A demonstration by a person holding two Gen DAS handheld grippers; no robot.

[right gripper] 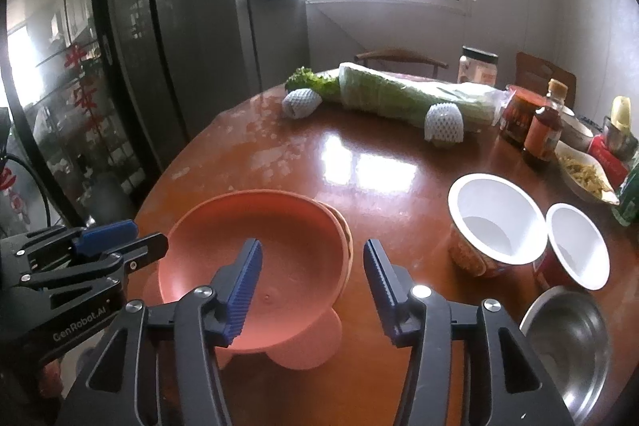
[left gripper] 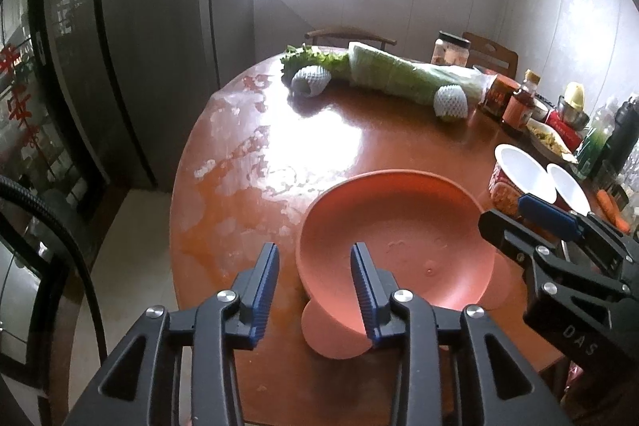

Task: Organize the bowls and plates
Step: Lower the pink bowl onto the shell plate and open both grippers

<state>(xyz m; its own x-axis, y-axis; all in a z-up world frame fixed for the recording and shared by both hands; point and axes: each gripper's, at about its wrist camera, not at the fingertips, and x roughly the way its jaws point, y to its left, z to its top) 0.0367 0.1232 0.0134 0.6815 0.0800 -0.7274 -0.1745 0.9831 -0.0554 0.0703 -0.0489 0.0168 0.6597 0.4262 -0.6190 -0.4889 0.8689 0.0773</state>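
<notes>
Stacked salmon plates (left gripper: 403, 246) tilted on near tabletop (left gripper: 247, 154); light, stiff, slick plastic, best pinched at rim. Left tool (left gripper: 315, 290) and right tool (right gripper: 313, 290) open, empty.

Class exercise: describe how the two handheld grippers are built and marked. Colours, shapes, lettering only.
Both the left gripper and right gripper have angular black frames with cut-outs, silver pivot bolts and ribbed blue finger pads. White lettering reads "GenRobot.AI" on the left and "DAS" on the right.
</notes>
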